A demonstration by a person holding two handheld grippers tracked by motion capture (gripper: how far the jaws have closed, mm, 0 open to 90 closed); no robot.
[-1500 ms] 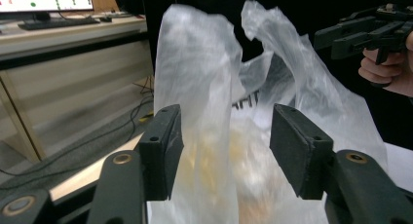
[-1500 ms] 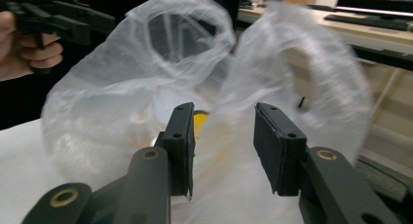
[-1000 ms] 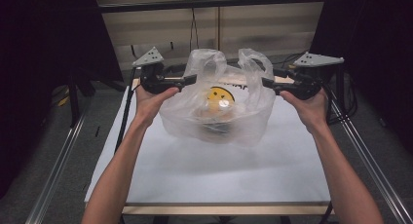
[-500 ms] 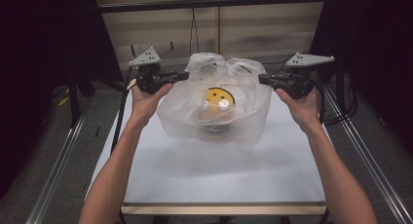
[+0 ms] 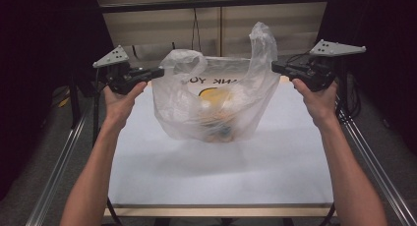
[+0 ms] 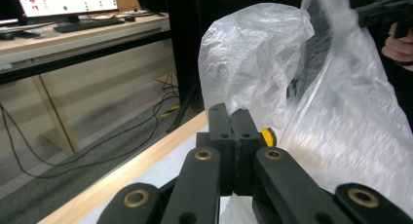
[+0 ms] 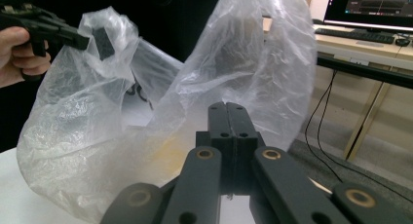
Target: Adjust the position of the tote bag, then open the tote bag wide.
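Toward the far edge of the tabletop (image 5: pixel 147 177) we hold the clear plastic bag (image 5: pixel 216 108) by its two handles: our left gripper (image 5: pixel 158 72) has its jaws closed on the left handle (image 5: pixel 189 59), our right gripper (image 5: pixel 275 67) is clamped on the taller right handle (image 5: pixel 263 39). We judge it best to draw both handles apart evenly and gently, so the thin film neither tears nor slips free. Inside the bag lie yellow items (image 5: pixel 214 96), blurred through the film.

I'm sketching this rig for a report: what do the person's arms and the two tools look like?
Both forearms are bare, no sleeves in view. The left tool and right tool are black, each topped by a grey three-cornered plate with small holes. Up close, the jaws are flat black bars on linked black arms with brass-coloured pivot rings. Dark cables hang beside the right tool.
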